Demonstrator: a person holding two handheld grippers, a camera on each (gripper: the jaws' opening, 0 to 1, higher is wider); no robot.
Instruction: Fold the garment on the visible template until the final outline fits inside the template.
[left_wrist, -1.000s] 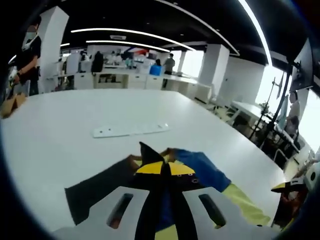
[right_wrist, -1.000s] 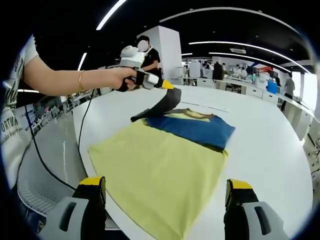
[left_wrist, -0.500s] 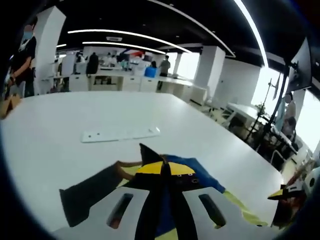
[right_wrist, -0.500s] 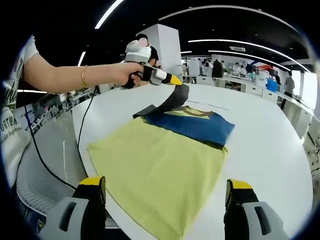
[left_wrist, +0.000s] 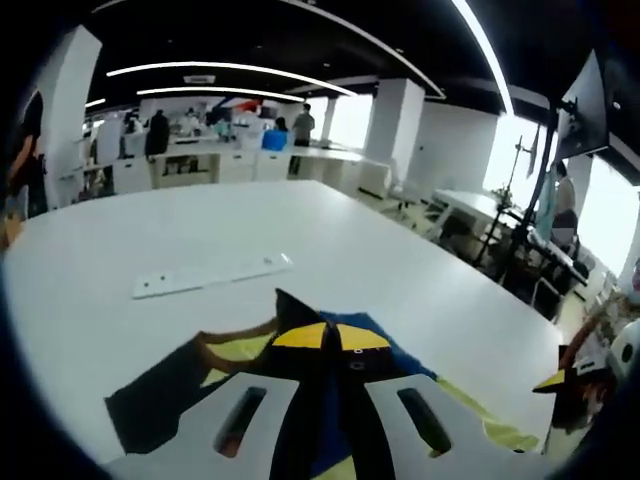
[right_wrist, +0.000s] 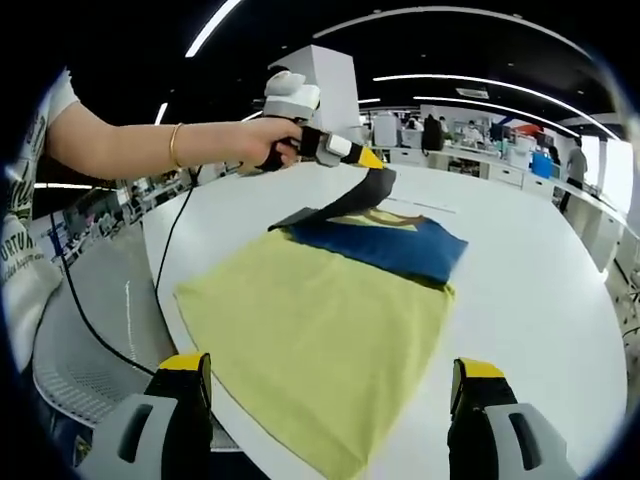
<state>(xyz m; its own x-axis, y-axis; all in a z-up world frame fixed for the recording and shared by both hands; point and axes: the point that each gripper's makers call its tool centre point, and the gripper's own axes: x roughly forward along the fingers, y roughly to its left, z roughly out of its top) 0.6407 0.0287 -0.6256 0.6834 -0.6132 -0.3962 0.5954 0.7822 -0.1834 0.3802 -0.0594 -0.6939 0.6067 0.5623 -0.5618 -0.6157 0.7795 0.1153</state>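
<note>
A T-shirt lies flat on the white table, yellow-green in its near body and blue across the far chest. Its dark sleeve is pulled up off the table. My left gripper, held by a hand with a bracelet, is shut on that sleeve's end. In the left gripper view my left gripper has its jaws pressed together on dark cloth, and the sleeve trails down to the left. My right gripper stands open at the shirt's near hem, with nothing between its jaws.
A white flat strip lies on the table beyond the shirt. My right gripper shows at the right edge. The table's rounded near edge runs left of the shirt, with a cable hanging past it. Desks and people stand far behind.
My left gripper has lifted the dark sleeve higher and carried it further over the shirt's blue chest. The right gripper has stayed open in place.
</note>
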